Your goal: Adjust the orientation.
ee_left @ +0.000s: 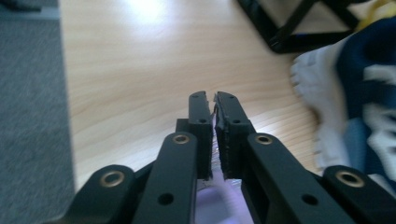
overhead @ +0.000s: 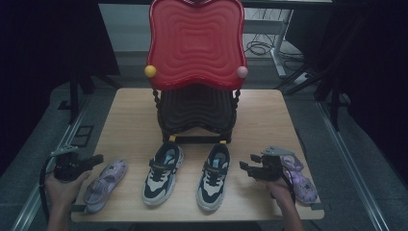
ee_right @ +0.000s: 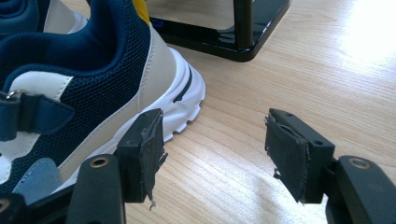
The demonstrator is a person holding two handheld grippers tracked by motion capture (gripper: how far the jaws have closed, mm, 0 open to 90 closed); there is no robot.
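A pair of navy, white and beige sneakers, left one (overhead: 162, 175) and right one (overhead: 214, 175), stands side by side near the table's front edge. A lilac sandal (overhead: 103, 185) lies to their left and a second lilac sandal (overhead: 300, 180) to their right. My left gripper (overhead: 98, 159) hovers at the left sandal's far end; its jaws (ee_left: 214, 100) are nearly together with nothing between them, and a bit of lilac (ee_left: 219, 205) shows beneath. My right gripper (overhead: 246, 166) is between the right sneaker and the right sandal. It (ee_right: 215, 140) stands open beside the sneaker's heel (ee_right: 93, 79).
A red wavy chair-like stand (overhead: 195, 43) on a black frame (overhead: 197, 115) occupies the back middle of the wooden table (overhead: 130, 115). Its black base (ee_right: 233, 37) lies just beyond the sneakers. Grey floor borders the table's left edge (ee_left: 28, 116).
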